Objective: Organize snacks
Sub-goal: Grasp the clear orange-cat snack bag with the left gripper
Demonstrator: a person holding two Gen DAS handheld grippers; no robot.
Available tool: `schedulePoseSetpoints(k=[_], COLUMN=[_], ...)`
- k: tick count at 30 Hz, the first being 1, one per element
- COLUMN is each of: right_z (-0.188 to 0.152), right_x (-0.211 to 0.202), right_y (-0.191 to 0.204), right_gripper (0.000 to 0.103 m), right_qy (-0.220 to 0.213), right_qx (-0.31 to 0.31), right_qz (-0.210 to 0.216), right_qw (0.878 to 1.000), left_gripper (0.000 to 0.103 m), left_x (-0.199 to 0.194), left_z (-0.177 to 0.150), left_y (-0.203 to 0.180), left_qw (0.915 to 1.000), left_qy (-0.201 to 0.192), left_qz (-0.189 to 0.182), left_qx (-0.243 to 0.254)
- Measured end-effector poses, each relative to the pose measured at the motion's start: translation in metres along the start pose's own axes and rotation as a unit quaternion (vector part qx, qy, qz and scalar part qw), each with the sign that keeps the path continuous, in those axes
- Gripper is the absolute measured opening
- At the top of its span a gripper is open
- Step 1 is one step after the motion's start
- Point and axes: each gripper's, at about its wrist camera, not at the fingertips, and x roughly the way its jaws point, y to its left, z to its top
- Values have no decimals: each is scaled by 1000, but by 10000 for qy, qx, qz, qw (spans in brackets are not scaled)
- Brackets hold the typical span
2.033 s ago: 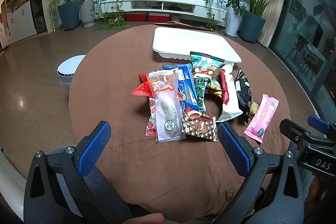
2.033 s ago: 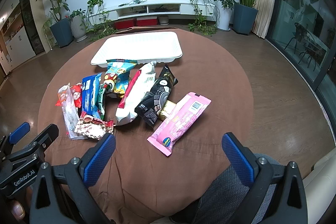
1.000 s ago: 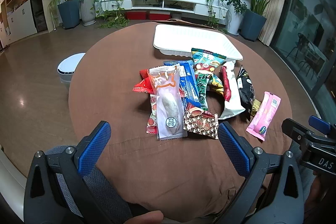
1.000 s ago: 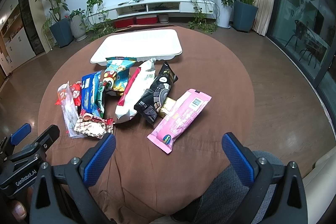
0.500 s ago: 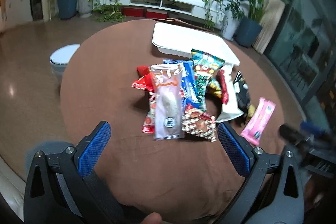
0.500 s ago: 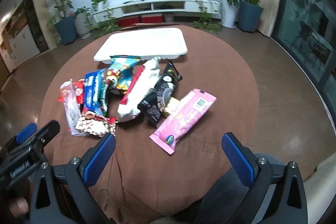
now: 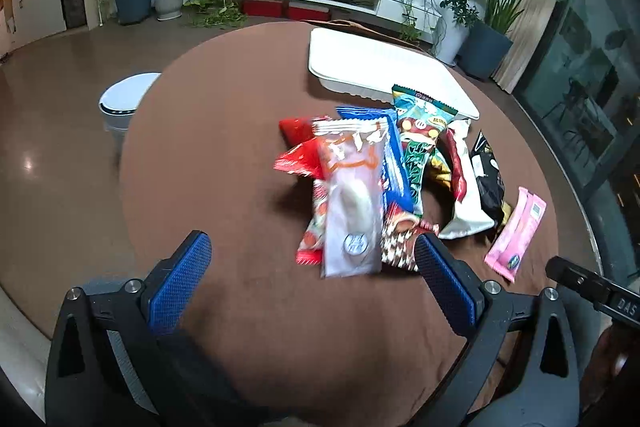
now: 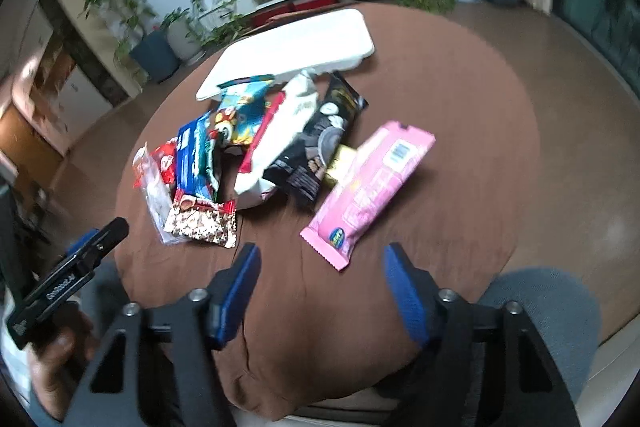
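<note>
Left gripper: the black two-finger gripper with blue ribbed pads was spread wide and held nothing – it hung over the near edge of the table, its right pad just in front of the nearest packets.
Right gripper: the matching black gripper with blue pads was likewise spread and empty, above the near edge, with the pink packet just ahead of its gap.
Nearest packets: a clear plastic wrapper with a white snack inside lay on top of the left part of the pile; beside it, touching, was a brown-and-white patterned packet with red ends.
Pink packet: a long pink foil wrapper lay flat at the right end of the group, angled away to the right, its far edge against a small gold packet.
Middle of pile: a blue packet, a teal-and-green cartoon bag, a white bag with a red stripe and a black bag overlapped one another side by side; red wrappers showed under the clear one.
Tray: a white rectangular foam tray sat at the far side, the teal bag's top edge overlapping its near rim.
Surface: a round table under a brown cloth – all snacks rested on it, none in the tray.
Beyond: a round white bin stood on the floor left of the table.
</note>
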Motion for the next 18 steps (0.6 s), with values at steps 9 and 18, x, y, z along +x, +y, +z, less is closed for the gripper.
schedulePoseSetpoints(k=[9,18], right_z=[6,7], right_x=[3,11], right_y=[-12,-12], right_gripper=[66,66], right_qy=[-86,-22], right_qx=[329,206], right_qz=[118,30], right_qw=[9994,9998], left_gripper=[49,49], left_x=[41,62], left_z=[17,18], left_y=[-21,-28], left_qw=[9991,9985], left_qy=[320,481], left_qz=[-238,-126], left_qx=[141,247])
